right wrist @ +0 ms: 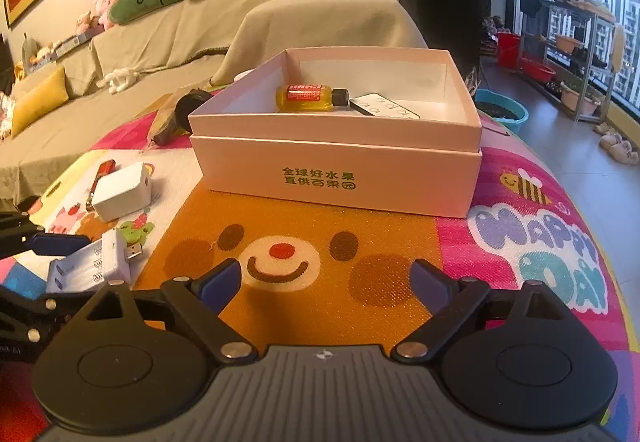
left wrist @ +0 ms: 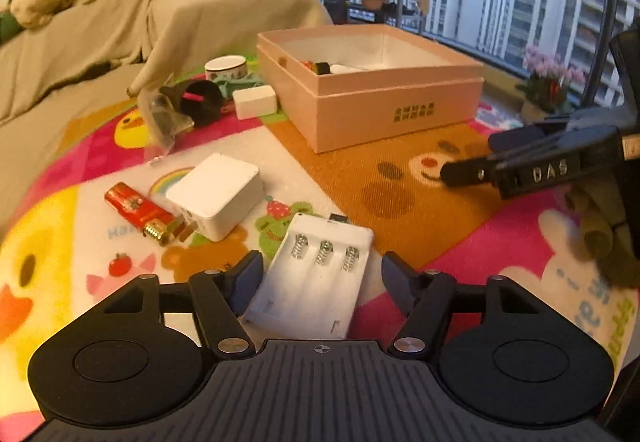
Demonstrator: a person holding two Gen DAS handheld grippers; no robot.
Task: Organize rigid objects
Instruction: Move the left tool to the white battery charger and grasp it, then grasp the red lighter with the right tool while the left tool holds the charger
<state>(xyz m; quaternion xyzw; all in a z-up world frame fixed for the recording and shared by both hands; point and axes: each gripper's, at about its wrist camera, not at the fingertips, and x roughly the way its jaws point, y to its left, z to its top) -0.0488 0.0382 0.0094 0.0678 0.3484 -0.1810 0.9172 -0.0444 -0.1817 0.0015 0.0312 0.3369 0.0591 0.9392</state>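
Note:
My left gripper [left wrist: 322, 274] is open, its fingers on either side of a white battery charger [left wrist: 316, 274] lying on the colourful mat; the charger also shows in the right wrist view [right wrist: 94, 262]. A white power adapter [left wrist: 218, 196] and a red lighter [left wrist: 138, 212] lie just beyond it. The pink box [right wrist: 340, 178] stands further back and holds a yellow bottle [right wrist: 310, 96] and a white remote [right wrist: 384, 107]. My right gripper [right wrist: 326, 280] is open and empty above the bear picture, in front of the box.
A black round object [left wrist: 200, 100], a clear plastic bag [left wrist: 162, 118], a small white block [left wrist: 255, 102] and a tape roll [left wrist: 226, 67] lie left of the box. A covered sofa [right wrist: 160, 30] runs behind the mat. Basins and a rack [right wrist: 568, 54] stand by the window.

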